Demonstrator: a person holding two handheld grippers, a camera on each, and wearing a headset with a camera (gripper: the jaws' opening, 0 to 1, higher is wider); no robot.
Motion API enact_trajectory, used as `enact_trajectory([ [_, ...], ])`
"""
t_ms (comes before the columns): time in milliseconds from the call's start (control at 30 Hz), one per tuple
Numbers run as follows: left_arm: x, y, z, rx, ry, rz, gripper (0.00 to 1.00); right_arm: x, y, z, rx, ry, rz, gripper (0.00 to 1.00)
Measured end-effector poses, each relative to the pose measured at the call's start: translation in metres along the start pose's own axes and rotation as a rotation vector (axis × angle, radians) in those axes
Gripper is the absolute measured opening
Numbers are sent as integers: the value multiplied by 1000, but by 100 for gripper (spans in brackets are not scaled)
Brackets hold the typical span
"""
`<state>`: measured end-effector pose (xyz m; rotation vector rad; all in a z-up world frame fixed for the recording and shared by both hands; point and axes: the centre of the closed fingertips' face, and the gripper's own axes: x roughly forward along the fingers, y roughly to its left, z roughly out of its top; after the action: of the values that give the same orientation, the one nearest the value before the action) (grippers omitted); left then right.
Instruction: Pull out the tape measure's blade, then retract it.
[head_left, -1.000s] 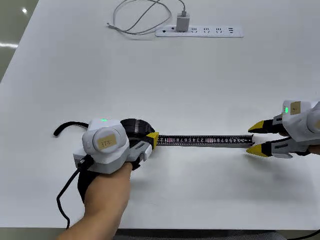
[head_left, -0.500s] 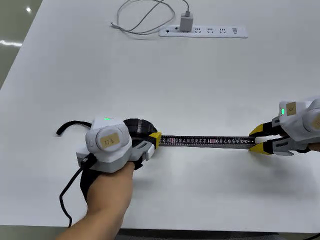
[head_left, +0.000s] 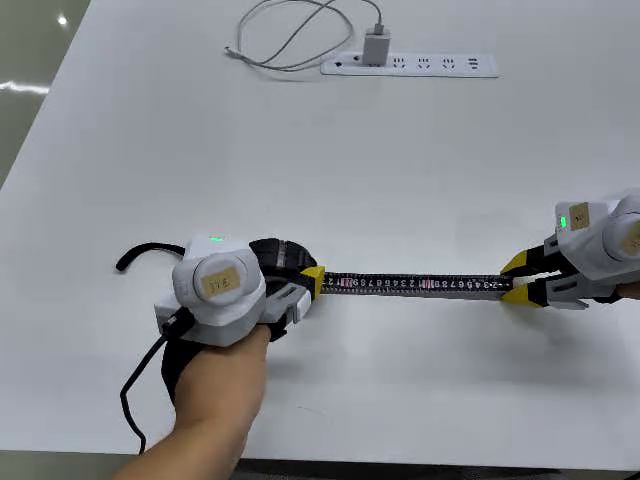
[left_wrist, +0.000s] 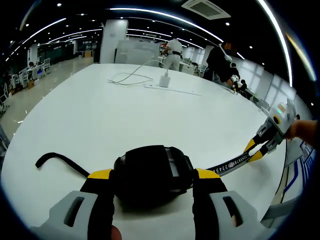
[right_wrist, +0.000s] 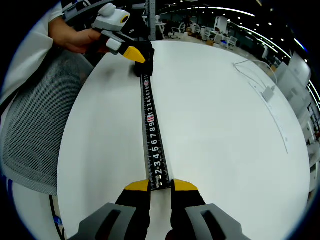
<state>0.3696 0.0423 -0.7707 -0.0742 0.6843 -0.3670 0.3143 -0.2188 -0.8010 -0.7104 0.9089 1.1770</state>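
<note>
Black, numbered steel blade (right_wrist: 151, 130) lies drawn out flat across the white bench (head_left: 350, 150), so the pull looks largely done; retracting it is still to come. The round black tape measure case (head_left: 277, 254) sits on the bench, clamped between the jaws of the left hand-held gripper (left_wrist: 153, 175), which is held low and aimed along the blade. The right hand-held gripper (right_wrist: 161, 186) faces back toward it from well apart, low over the bench, its jaws narrowed onto the blade's free end.

Colours I can see
Black tape measure (left_wrist: 152, 172), dark blade (right_wrist: 152, 135) with white numerals and red marks, white table (head_left: 350, 160)
</note>
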Motion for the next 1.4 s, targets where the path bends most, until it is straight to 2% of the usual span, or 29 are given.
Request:
enact_trajectory([
  [700, 2, 1, -2, 7, 33, 1, 56, -1, -1, -2, 0, 3, -7, 11],
  [1067, 0, 1, -2, -1, 36, -7, 56, 0, -1, -2, 0, 6, -8, 10],
  [1133, 0, 1, -2, 3, 30, -10, 56, 0, -3, 1, -10, 5, -22, 10],
  [1400, 0, 1, -3, -15, 34, -21, 56, 6, -2, 13, -22, -9, -11, 10],
])
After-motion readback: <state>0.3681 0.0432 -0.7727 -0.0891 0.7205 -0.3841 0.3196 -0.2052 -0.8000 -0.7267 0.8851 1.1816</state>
